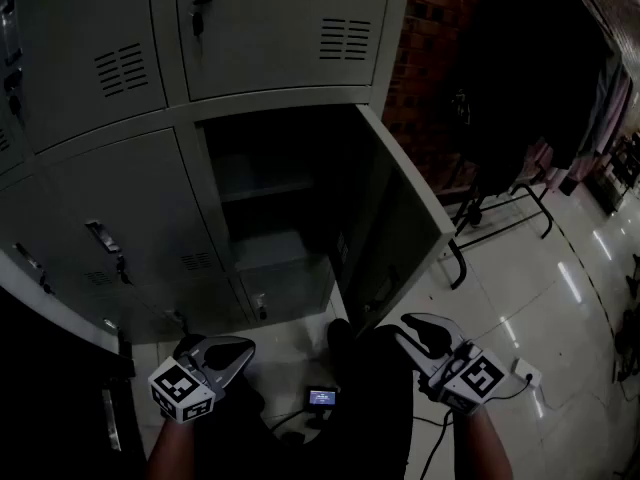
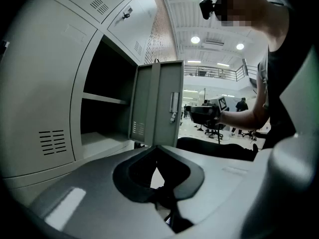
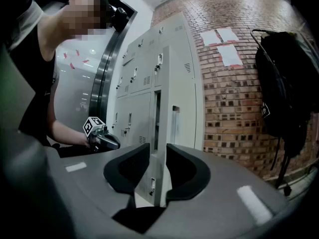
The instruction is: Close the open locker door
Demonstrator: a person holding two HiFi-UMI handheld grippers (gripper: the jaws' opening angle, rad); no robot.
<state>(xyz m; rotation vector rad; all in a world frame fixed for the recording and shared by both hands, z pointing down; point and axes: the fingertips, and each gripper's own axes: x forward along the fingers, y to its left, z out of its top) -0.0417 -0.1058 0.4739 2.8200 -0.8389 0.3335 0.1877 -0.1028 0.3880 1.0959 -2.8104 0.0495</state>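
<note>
The lockers (image 1: 110, 168) are painted pale grey, and the same grey is seen on the open door (image 1: 405, 223). At 1 o'clock in the head view, a wall (image 1: 430, 58) of red-brown brick is patterned with paler mortar lines, and white sheets (image 3: 229, 54) are seen on it. The floor (image 1: 540, 288), at 4 o'clock, is laid in glossy white tiles with thin dark joints. A black bag (image 3: 281, 73) is seen at 3 o'clock in the right gripper view. The left gripper (image 1: 235, 348) and right gripper (image 1: 412, 326) are cased in grey with black jaw pads. Their cubes (image 1: 182, 388) are printed white with black square markers.
</note>
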